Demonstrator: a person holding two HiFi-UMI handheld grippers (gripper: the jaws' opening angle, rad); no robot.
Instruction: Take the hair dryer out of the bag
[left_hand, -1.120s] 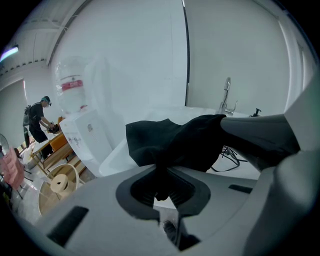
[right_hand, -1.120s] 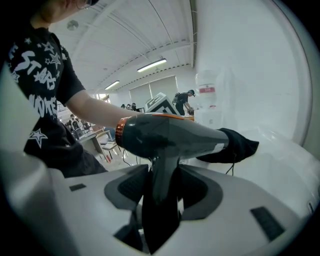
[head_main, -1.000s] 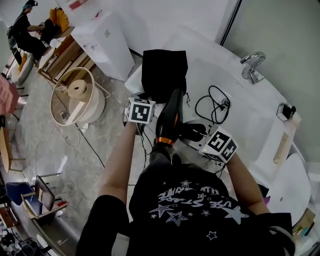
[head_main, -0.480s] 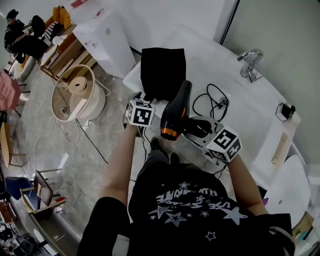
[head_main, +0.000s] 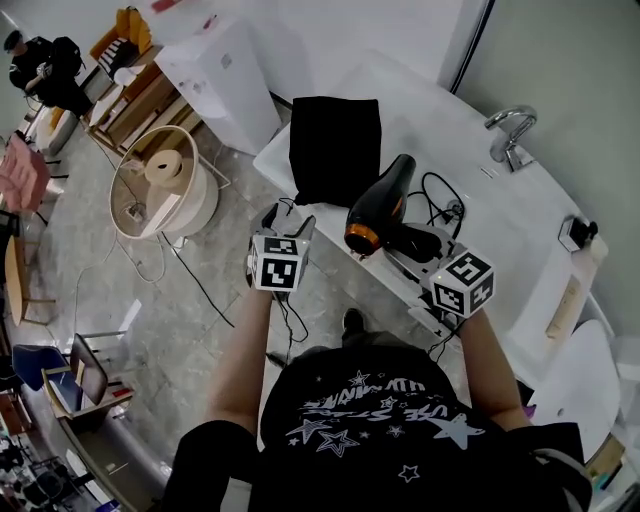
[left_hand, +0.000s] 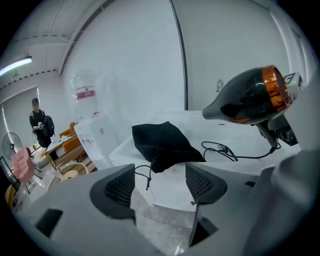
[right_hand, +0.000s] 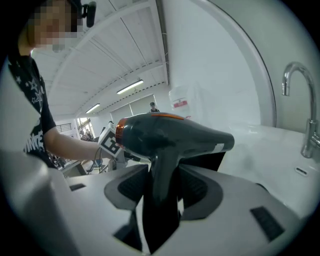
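The black hair dryer (head_main: 380, 205) with an orange ring is clear of the bag and hangs over the white counter (head_main: 470, 150). My right gripper (head_main: 415, 243) is shut on its handle (right_hand: 162, 170), barrel (right_hand: 170, 137) pointing left to right across the right gripper view. The black drawstring bag (head_main: 335, 150) lies flat and slack on the counter's left end. My left gripper (head_main: 288, 215) hangs off the counter's near edge, a little short of the bag (left_hand: 162, 145). Its jaws have just been opening, and the gripper (left_hand: 160, 182) stands open with nothing between the pads. The dryer (left_hand: 252, 95) shows at the upper right there.
The dryer's black cord (head_main: 435, 205) loops on the counter behind it. A chrome faucet (head_main: 508, 130) stands at the far right. On the floor to the left are a round basket (head_main: 160, 190) and a white cabinet (head_main: 220, 75). People sit far off.
The left gripper let go of the bag, opened and drew back from the counter. The right gripper carried the hair dryer to the right, away from the bag.
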